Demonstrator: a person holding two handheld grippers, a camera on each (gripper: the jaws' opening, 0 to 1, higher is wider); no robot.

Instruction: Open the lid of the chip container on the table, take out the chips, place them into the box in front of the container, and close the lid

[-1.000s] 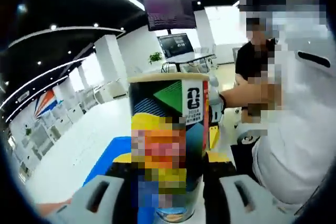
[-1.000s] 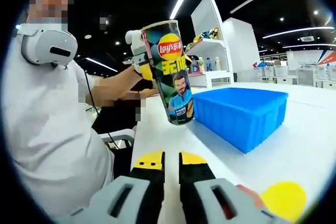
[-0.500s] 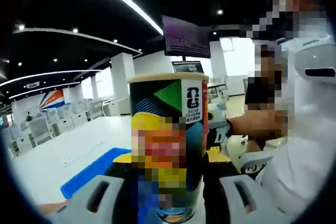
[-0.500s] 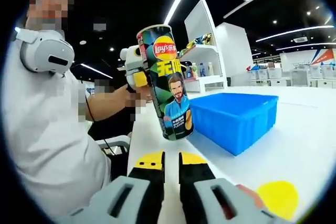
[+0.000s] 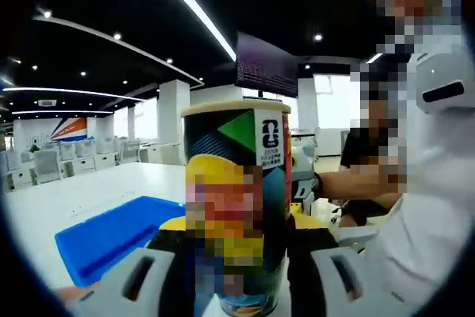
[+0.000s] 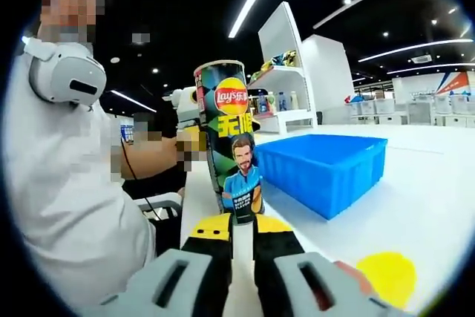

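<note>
My left gripper (image 5: 237, 234) is shut on the tall chip can (image 5: 237, 183), which stands upright between its jaws. In the right gripper view the same can (image 6: 231, 139) stands upright at the table's near edge, with the left gripper (image 6: 187, 118) clamped on it from behind. My right gripper (image 6: 241, 229) is shut with nothing between its jaws, just in front of the can's base. The blue box (image 6: 326, 168) sits on the table to the can's right, and it lies low at the left (image 5: 111, 234) in the left gripper view. A yellow disc (image 6: 386, 276) lies flat on the table.
The white table (image 6: 430, 213) stretches away beyond the box. A person in white stands close at the left (image 6: 67, 206), a forearm (image 6: 148, 157) reaching to the can. Shelves (image 6: 286, 87) stand far behind.
The can has gone from tilted to upright and sits lower and closer to my right gripper. The left gripper view has swung, so more of the blue box shows.
</note>
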